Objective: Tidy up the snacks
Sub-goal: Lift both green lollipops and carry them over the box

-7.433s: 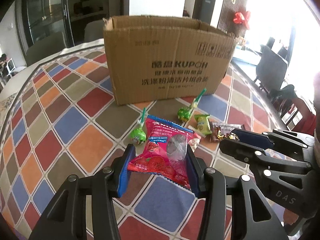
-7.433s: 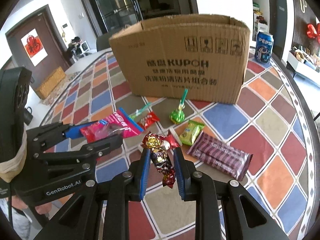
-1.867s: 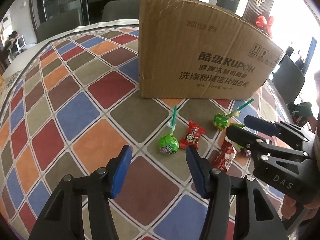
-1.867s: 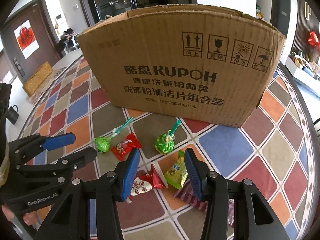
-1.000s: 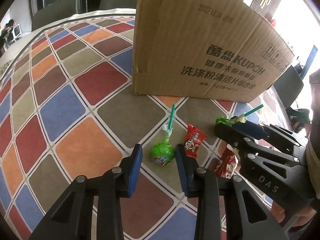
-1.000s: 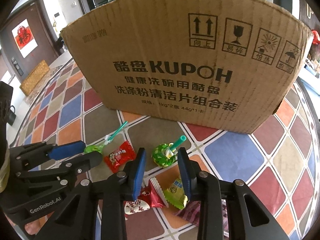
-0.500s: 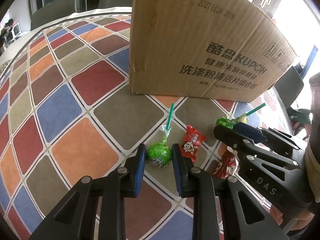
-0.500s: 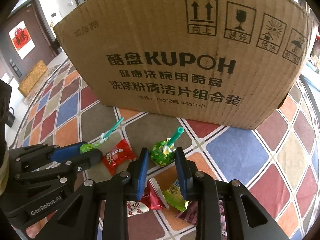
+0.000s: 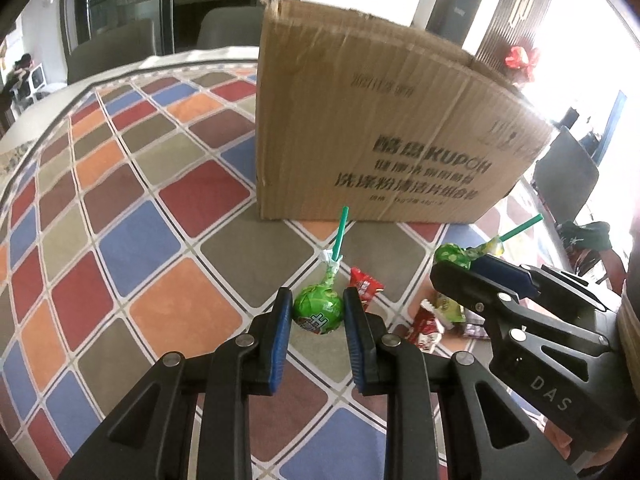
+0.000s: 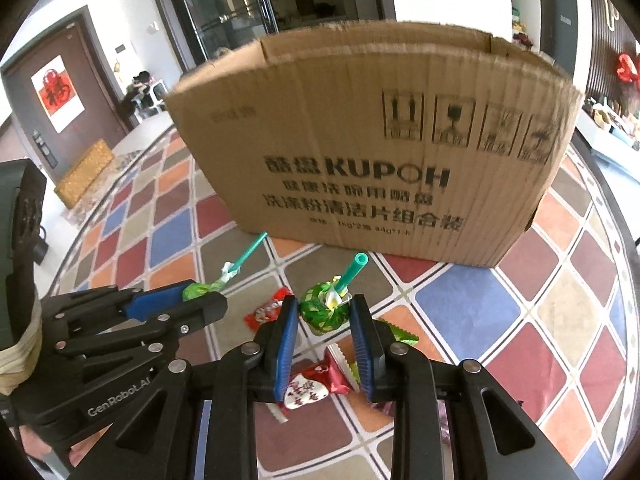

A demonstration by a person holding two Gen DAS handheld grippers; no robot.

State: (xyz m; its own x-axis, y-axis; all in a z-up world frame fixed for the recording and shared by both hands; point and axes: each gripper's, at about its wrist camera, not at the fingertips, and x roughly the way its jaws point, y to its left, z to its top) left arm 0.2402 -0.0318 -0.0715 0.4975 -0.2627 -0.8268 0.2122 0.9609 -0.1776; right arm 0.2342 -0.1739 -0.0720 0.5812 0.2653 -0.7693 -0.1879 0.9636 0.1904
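Now my left tongs (image 9: 316, 314) and right tongs (image 10: 325, 314) each grip a lollipop (image 9: 319, 314), sticks aimed at the box (image 10: 372, 160) directly ahead, rim above both.

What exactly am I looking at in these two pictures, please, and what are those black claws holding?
There is no robot here: a person holds a handheld two-finger gripper in each hand, and each gripper carries a wide-angle camera looking forward along its fingers. One picture comes from the left gripper, the other from the right gripper, and each also shows the other gripper from the side.

Both stand over a table with a colourful checked tablecloth, in front of an open cardboard box. Each gripper is shut on a green-wrapped lollipop: the left lollipop and the right lollipop, sticks pointing toward the box.

On the cloth lie a small red candy, a red and white candy, a green packet and a purple wrapper mostly hidden behind the fingers.
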